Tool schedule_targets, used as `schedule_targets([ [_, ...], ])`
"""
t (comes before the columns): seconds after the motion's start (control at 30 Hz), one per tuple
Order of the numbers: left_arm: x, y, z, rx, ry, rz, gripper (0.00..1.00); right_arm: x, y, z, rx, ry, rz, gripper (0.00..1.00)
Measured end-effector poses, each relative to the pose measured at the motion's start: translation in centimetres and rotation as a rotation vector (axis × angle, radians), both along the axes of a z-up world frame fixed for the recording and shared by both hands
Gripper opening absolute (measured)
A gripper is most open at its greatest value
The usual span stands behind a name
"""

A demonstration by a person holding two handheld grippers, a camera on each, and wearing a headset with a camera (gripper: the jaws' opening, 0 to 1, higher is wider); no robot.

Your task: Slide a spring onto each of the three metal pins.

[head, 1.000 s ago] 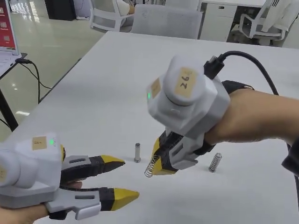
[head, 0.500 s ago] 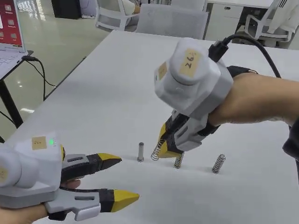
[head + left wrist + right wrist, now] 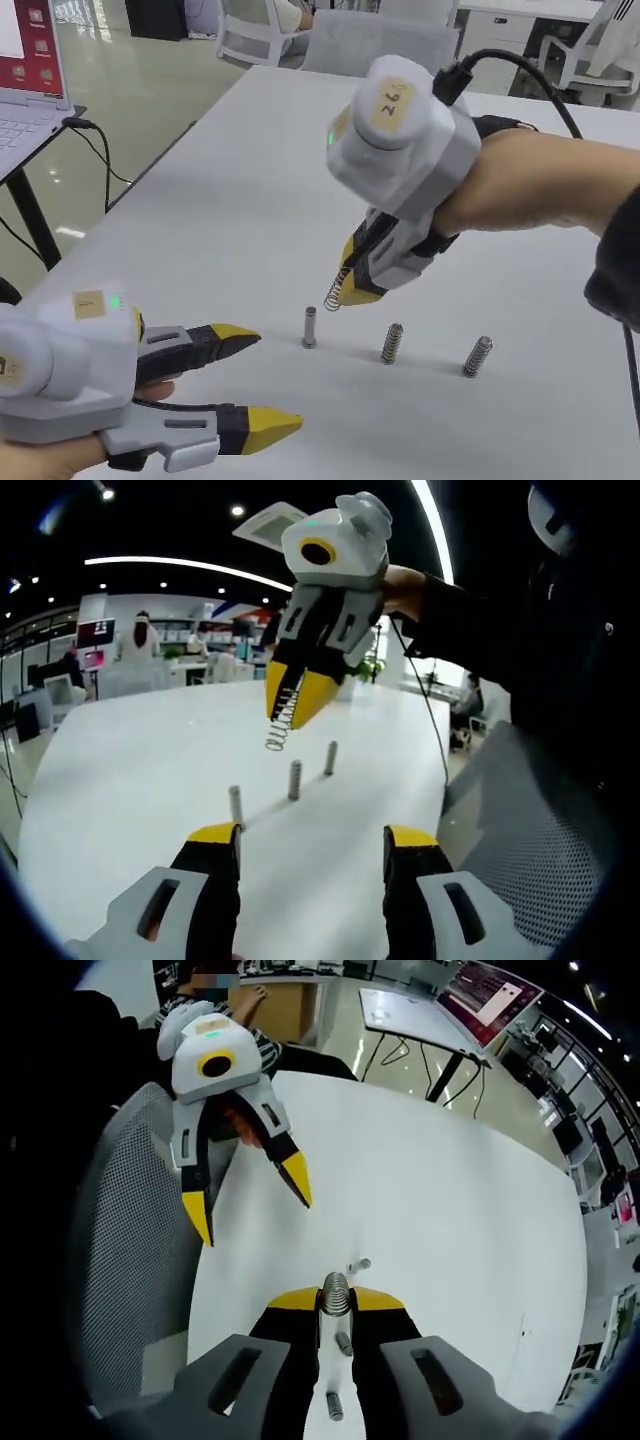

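Spring-and-pin assembly at a white table (image 3: 200, 200). The person's right gripper (image 3: 350, 292) is raised above the tabletop. Its yellow-tipped jaws are pinched on a spring (image 3: 335, 290), which hangs tilted from the tips with its lower end in the air. In the right gripper view this spring appears end-on between the clamped tips.

Just below the spring and slightly to its left in the head view, a bare pin (image 3: 309, 327) stands upright on the table. Spring and pin are apart, not touching. To the right, in one row with it, stand two more pins, each with a spring already on it: the middle pin (image 3: 392, 343) and the far-right pin (image 3: 478, 356).

The left gripper (image 3: 265, 383) is held low at the near left of the table. Its jaws are spread wide with nothing between them, and its tips point toward the row but stop well short of the bare pin. In the left gripper view the three pins stand in a line beyond the parted tips, with the right gripper and its spring above them.

A black cable (image 3: 520, 65) leads from the back of the right gripper. A laptop (image 3: 25, 60) sits on a separate stand at the far left.
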State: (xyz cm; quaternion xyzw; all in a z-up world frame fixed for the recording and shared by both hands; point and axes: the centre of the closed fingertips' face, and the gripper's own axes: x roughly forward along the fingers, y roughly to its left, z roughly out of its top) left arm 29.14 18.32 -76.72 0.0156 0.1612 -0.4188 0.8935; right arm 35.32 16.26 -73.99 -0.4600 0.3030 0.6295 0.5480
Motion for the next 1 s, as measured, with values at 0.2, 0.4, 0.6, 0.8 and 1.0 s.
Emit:
schedule_targets([
  [0.2, -0.1, 0.2, -0.1, 0.000, 0.002, 0.008, 0.53, 1.3, 1.1, -1.3, -0.015, -0.003, -0.004, 0.08],
  [0.4, -0.1, 0.5, -0.2, 0.002, 0.006, 0.016, 0.53, 2.4, 1.7, -2.7, -0.040, -0.011, -0.006, 0.08],
  [0.6, 0.0, 0.8, -0.3, 0.005, 0.007, 0.023, 0.52, 2.7, 2.1, -3.9, -0.060, 0.006, -0.008, 0.08],
  [0.8, -0.1, 1.0, -0.5, 0.009, 0.012, 0.028, 0.52, 2.9, 2.3, -4.4, -0.069, 0.007, -0.008, 0.08],
  [1.0, -0.1, 1.2, -0.7, 0.010, 0.015, 0.033, 0.52, 3.1, 2.0, -4.8, -0.090, 0.004, -0.008, 0.08],
])
